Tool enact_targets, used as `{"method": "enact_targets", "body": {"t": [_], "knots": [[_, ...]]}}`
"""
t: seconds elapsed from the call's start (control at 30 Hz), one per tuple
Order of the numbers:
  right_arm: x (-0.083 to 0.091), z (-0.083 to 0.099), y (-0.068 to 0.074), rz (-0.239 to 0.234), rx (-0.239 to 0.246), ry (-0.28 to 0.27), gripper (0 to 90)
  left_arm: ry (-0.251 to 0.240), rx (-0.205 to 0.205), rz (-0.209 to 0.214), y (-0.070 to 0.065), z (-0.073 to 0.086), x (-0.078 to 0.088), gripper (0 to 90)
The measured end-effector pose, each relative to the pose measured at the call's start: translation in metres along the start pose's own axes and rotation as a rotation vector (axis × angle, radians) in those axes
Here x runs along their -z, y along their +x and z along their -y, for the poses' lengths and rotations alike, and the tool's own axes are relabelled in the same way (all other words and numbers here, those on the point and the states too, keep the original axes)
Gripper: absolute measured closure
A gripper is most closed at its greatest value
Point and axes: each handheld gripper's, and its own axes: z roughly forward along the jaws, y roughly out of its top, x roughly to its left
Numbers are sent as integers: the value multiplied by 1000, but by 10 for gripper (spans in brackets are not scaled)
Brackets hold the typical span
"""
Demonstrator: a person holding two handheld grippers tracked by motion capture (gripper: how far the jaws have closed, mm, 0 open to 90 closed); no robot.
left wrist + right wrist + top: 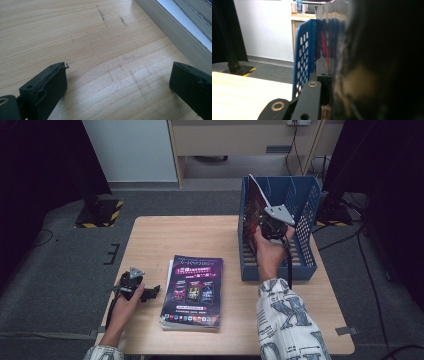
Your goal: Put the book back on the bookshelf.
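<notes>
The right gripper [263, 222] pinched a glossy dark magazine [255, 202], standing it inside the blue slotted plastic crate [306, 215] at the table's far right. The left gripper [117, 85], jaws spread and empty, rested on the pale wooden table [165, 235] just left of the stacked purple-covered magazines [192, 292].

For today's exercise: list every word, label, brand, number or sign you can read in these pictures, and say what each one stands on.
None can be read for certain.
Top magazine of the stack on the table: rows of print on a purple cover, too small and blurred.
Magazine held upright in the blue rack by the right gripper: glossy dark cover with red, no legible text.
Sleeve: large printed letter shapes, not legible.
</notes>
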Motion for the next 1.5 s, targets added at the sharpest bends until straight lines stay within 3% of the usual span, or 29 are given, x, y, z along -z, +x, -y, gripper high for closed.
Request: {"method": "enact_targets", "body": {"t": [0.47, 0.67, 0.73, 0.87, 1.3, 1.37, 1.5], "knots": [[-8, 10, 4, -11, -10, 19, 869, -1, -1, 0, 0, 0, 0, 6], [-2, 16, 8, -59, -9, 24, 867, 0, -1, 0, 0, 0, 0, 5], [0, 19, 8, -89, -30, 19, 864, 0, -1, 0, 0, 0, 0, 5], [3, 21, 8, -102, -7, 19, 861, -1, 0, 0, -1, 0, 0, 6], [0, 20, 2, -158, -25, 31, 800, -1, 0, 0, -1, 0, 0, 5], [-1, 19, 2, -153, -5, 37, 857, -1, 0, 0, -1, 0, 0, 5], [-2, 17, 3, -118, 12, 38, 870, -1, -2, 1, -1, 0, 0, 6]]}}
